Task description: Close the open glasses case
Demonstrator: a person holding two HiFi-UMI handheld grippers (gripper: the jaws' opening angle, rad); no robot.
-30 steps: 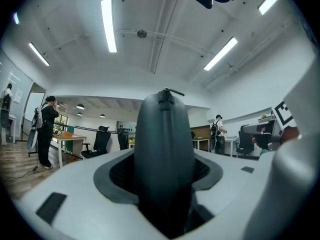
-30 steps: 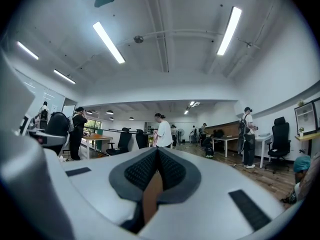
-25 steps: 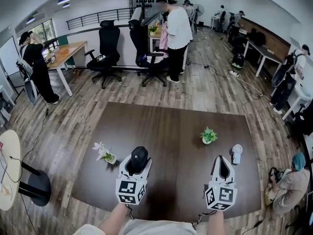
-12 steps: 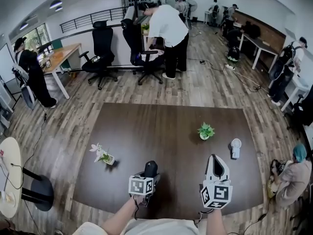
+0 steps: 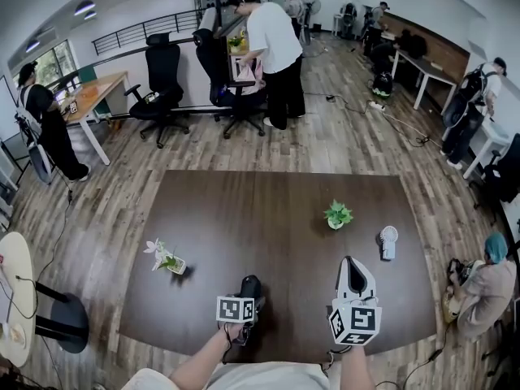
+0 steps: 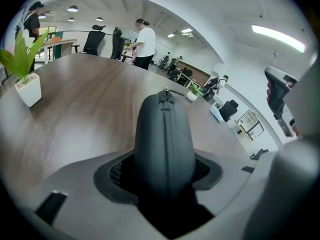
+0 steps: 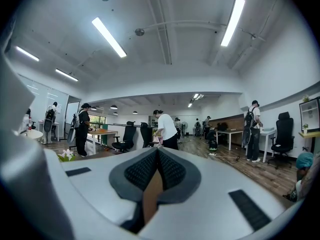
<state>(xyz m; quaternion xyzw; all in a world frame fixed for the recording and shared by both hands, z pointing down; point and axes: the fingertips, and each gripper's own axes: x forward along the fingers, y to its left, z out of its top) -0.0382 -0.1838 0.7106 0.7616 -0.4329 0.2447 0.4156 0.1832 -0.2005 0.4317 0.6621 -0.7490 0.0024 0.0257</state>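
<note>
A black glasses case with its zip seam closed down the middle sits between the jaws of my left gripper, whose pads press on its two sides. That gripper tilts downward, low over the dark brown table near its front edge. In the left gripper view the left gripper holds the case by its near end, and the far end points across the table. My right gripper hangs level above the table's front right, shut and empty. The right gripper view shows the right gripper with its pads together.
On the table stand a white-flowered plant at the left, a green plant and a small white fan at the right. Office chairs, desks and several people fill the room behind. A person crouches at the right.
My left gripper has dropped from above the table down toward its front edge, tipping downward with the case still in it. The right gripper has hardly moved.
</note>
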